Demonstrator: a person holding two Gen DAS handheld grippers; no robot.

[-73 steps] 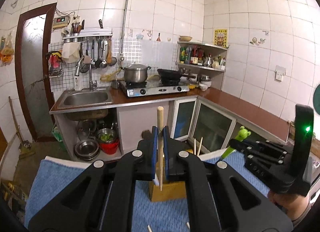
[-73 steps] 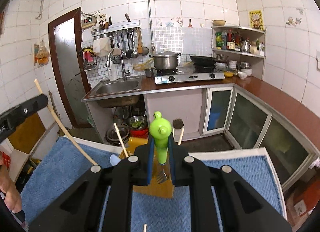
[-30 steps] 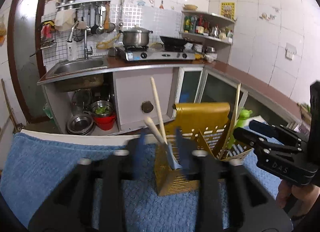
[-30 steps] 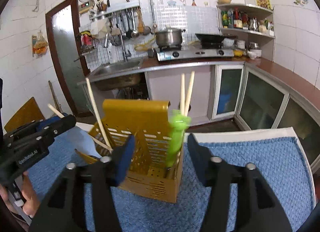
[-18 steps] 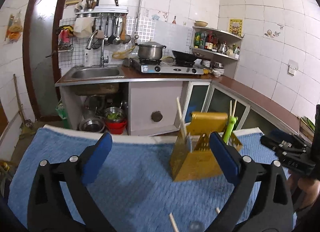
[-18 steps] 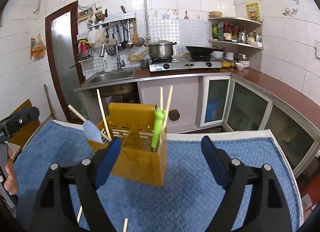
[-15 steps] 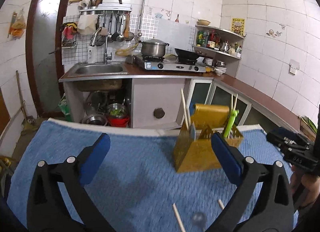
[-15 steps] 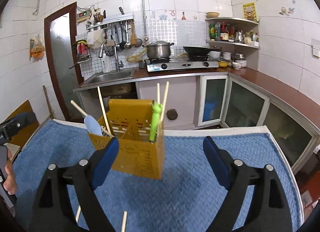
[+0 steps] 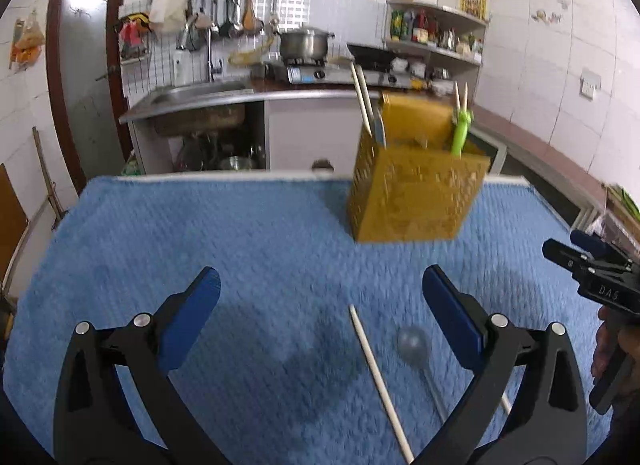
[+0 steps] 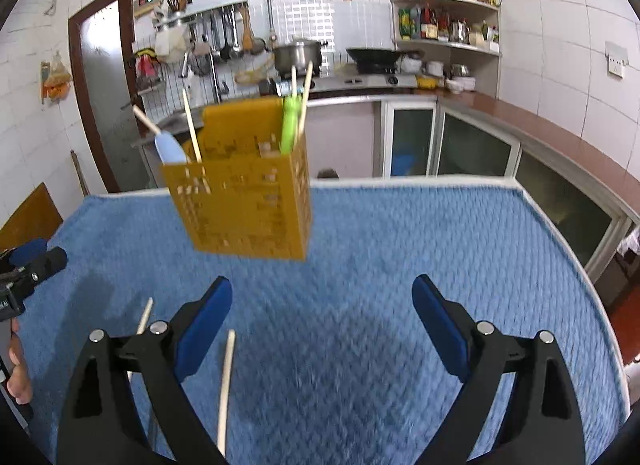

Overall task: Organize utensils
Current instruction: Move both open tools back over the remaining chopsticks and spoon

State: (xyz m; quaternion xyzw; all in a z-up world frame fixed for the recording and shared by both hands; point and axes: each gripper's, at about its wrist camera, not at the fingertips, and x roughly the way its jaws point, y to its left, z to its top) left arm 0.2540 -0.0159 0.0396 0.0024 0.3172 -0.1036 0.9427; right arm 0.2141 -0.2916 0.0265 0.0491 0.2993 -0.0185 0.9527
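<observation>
A yellow perforated utensil holder point(image 9: 416, 193) point(image 10: 244, 193) stands on the blue towel point(image 9: 200, 233) point(image 10: 400, 233). In it are a green-handled fork point(image 9: 460, 133) point(image 10: 290, 121), a pale blue spatula point(image 10: 168, 149) and several chopsticks. My left gripper point(image 9: 320, 277) hangs open and empty over the towel, short of the holder. Below it lie a loose chopstick point(image 9: 378, 373) and a clear spoon point(image 9: 412, 345). My right gripper point(image 10: 322, 285) is open and empty too. A chopstick point(image 10: 226, 377) lies by its left finger, and another chopstick point(image 10: 144, 317) lies further left.
The towel's far edge ends at a drop to the kitchen floor, with sink, stove and cabinets beyond. The other gripper and the hand on it show at the right edge point(image 9: 592, 277) of the left wrist view and the left edge point(image 10: 28, 265) of the right wrist view.
The left gripper let go of a wooden-handled utensil and the right let go of the green fork, both now in the holder. Both opened wide and drew back and down towards the towel.
</observation>
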